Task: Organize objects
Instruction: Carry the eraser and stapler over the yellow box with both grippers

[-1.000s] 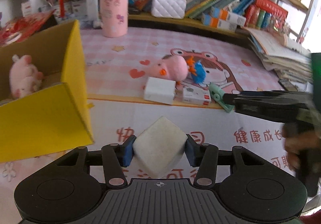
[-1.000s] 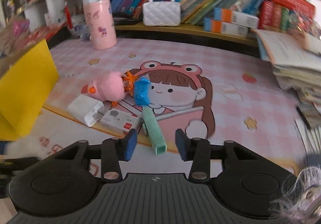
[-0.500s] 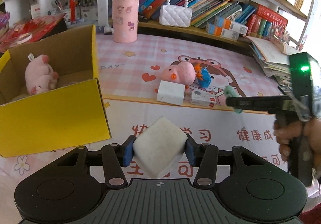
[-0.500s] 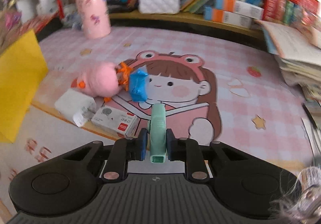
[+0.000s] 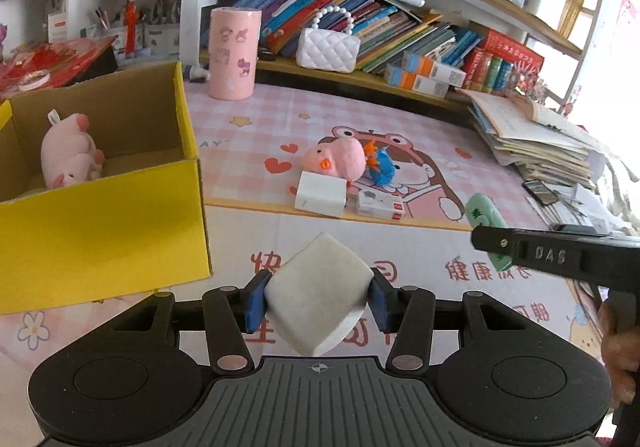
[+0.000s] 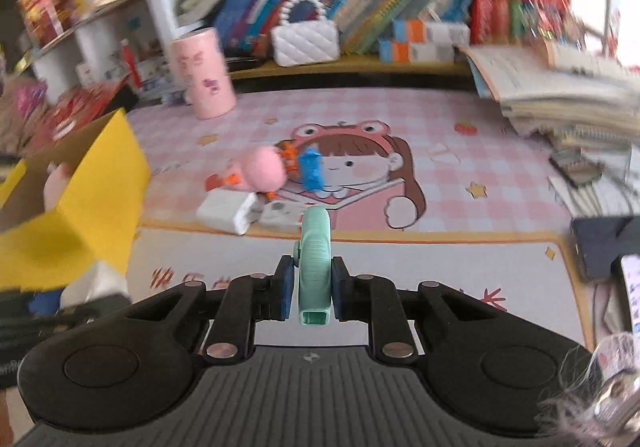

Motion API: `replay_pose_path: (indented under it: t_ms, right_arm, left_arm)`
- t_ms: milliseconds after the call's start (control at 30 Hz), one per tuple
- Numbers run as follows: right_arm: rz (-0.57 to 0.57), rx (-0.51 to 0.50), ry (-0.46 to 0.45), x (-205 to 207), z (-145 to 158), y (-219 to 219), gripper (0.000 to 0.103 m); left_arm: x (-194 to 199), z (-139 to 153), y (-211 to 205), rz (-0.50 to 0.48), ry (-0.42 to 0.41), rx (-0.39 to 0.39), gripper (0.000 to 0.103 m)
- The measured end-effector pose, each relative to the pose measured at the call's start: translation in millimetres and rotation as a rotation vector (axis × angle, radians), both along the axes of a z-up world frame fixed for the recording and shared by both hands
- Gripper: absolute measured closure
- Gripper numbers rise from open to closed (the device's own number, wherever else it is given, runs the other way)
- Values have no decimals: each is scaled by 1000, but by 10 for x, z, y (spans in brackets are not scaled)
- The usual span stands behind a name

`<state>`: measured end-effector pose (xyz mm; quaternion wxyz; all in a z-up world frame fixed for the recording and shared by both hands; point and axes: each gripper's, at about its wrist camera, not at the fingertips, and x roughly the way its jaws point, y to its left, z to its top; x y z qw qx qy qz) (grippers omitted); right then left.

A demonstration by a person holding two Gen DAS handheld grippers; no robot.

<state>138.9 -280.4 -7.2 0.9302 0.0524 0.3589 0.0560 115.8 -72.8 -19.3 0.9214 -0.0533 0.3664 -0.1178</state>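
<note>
My left gripper (image 5: 318, 299) is shut on a white foam block (image 5: 316, 297), held above the mat in front of the yellow cardboard box (image 5: 100, 231). A pink plush pig (image 5: 70, 155) lies inside the box. My right gripper (image 6: 308, 287) is shut on a mint green clip-like tool (image 6: 315, 267), lifted above the mat; it shows at the right of the left wrist view (image 5: 486, 225). On the mat lie a pink plush duck (image 5: 340, 161), a blue toy (image 5: 382, 169), a white box (image 5: 320, 193) and a small white-and-red box (image 5: 380, 205).
A pink cylinder (image 5: 234, 53) and a white quilted handbag (image 5: 328, 49) stand at the back by a shelf of books. A stack of papers and books (image 5: 536, 139) lies at the right. A phone and dark items (image 6: 604, 247) sit at the right edge.
My right gripper closed on the green tool and lifted it off the mat toward the left. My left gripper pulled back and up with the white block.
</note>
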Motion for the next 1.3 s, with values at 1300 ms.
replay_pose_path:
  t_ms: [1300]
  right_arm:
    - [53, -36, 52, -1233, -113, 1379, 85]
  left_arm:
    - [-999, -49, 1331, 1, 25, -45, 54]
